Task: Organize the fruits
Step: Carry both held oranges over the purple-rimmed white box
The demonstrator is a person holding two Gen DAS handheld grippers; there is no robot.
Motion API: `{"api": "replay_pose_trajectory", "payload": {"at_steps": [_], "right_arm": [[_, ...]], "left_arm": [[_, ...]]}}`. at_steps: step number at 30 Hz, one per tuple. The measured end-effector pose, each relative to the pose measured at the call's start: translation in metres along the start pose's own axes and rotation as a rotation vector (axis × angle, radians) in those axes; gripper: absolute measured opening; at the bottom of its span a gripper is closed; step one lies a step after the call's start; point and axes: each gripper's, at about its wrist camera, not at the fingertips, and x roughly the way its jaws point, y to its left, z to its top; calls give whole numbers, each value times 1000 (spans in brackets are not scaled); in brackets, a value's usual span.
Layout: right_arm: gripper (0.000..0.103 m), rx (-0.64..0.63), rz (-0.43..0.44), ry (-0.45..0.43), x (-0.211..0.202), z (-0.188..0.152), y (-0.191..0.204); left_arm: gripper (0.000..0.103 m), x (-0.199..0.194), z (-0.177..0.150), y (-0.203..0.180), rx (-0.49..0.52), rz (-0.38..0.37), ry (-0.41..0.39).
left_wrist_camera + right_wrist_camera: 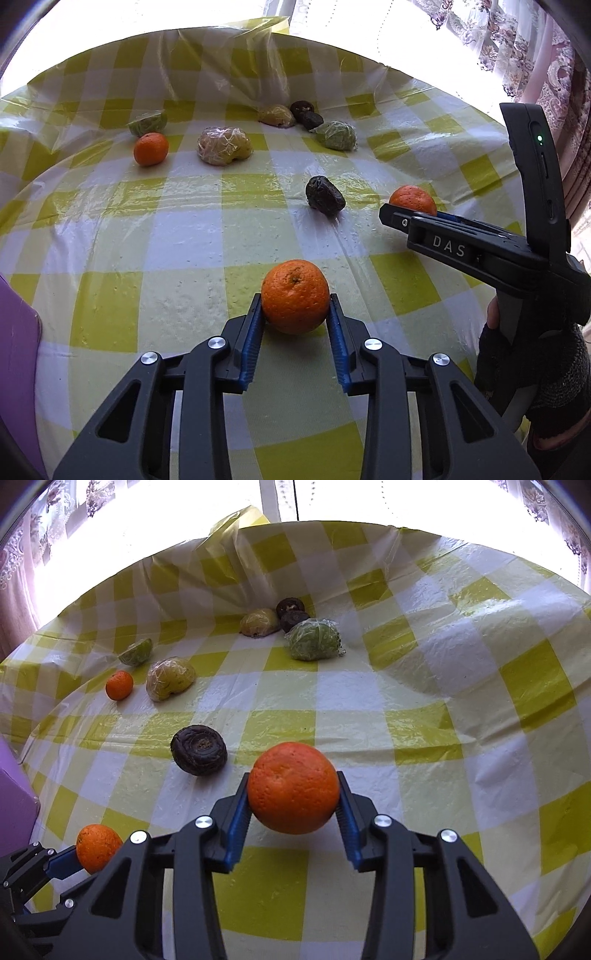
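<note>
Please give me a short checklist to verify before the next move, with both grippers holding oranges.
1. Left hand-held gripper shut on its round orange tangerine: ok.
2. Right hand-held gripper shut on the second round orange tangerine: ok.
3. The two grippers apart from each other: ok.
4. Dark wrinkled fruit clear of the right gripper: ok.
5. Third loose tangerine waiting on the yellow checked plastic tablecloth: ok.
6. Destination for tangerines: cannot tell.
</note>
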Motion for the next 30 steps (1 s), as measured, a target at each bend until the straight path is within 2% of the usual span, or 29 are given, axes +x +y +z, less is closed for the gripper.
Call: {"api": "replay_pose_trajectory", "payload": {"at_steps": [11,14,18,26,30], "right_arm": [[43,72,85,-18,-38,-38,6],[43,79,112,-56,-52,-47,7],[43,70,158,-59,-64,-56,15],[43,32,275,-52,-79,-70,51],[43,-19,357,-61,-101,-71,87]], "left_arm": [[32,-20,-22,-4,-2,91,6],[32,-36,-32,-1,-13,120,-26],[32,-63,-40,6,-33,161,-71],[32,-132,-48,24,-86,248,-187],[32,-181,-50,31,-118,274,-269]]}}
